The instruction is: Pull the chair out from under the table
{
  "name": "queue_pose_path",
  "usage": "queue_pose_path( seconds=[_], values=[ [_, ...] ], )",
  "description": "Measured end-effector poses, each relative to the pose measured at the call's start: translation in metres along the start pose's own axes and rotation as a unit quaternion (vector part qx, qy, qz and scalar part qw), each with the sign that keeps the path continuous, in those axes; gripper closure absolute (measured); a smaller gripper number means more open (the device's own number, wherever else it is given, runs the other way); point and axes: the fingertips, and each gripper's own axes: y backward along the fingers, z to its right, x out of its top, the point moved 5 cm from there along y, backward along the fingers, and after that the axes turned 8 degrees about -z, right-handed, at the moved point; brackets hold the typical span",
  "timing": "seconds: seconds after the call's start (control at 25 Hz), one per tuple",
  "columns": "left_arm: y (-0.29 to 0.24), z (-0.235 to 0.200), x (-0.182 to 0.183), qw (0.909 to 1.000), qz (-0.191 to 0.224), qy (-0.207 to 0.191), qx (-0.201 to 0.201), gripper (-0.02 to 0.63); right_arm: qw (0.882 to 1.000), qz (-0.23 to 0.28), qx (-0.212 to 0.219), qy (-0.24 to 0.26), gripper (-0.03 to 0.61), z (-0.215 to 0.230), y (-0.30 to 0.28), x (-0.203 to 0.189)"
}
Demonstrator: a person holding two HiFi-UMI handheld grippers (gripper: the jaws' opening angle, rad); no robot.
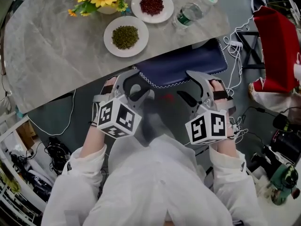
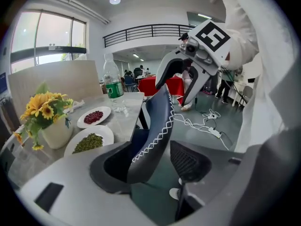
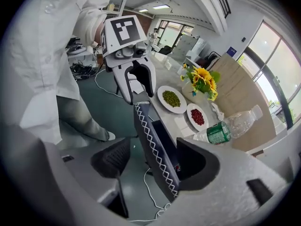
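Chair backrest (image 1: 183,62) between spread jaws of left gripper (image 1: 134,86), right gripper (image 1: 190,87) alike

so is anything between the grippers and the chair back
Nothing visible: the dark blue chair back with white zigzag stitching sits between the open jaws of the left gripper and the right gripper.

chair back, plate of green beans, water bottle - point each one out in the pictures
chair back (image 1: 188,65): head view, on the navy padding above the white stitching.
plate of green beans (image 1: 126,52): head view, on the bare white rim nearest the person.
water bottle (image 1: 188,14): head view, on its green label.
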Motion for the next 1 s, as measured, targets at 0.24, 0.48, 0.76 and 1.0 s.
queue_pose_path(
  seconds=[0.24, 0.48, 0.76, 1.0],
  values=[
    [-0.019, -0.001, -0.009, 0.9998, -0.018, -0.006, -0.007, 0.333, 1.0, -0.012, -0.004, 0.021, 0.296, 0.004, -0.012, -0.001],
    [-0.037, 0.002, -0.009, 0.9997, -0.018, -0.014, -0.005, 0.333, 0.998, -0.027, 0.006, 0.05, 0.296, 0.003, -0.027, 0.0],
    [-0.049, 0.002, -0.009, 0.9996, -0.014, -0.022, -0.001, 0.333, 0.996, -0.046, 0.029, 0.077, 0.296, -0.003, -0.041, -0.004],
    [-0.056, 0.0, -0.009, 0.9988, -0.016, -0.046, -0.008, 0.333, 0.993, -0.056, 0.036, 0.095, 0.296, -0.001, -0.053, -0.005]
  ],
)
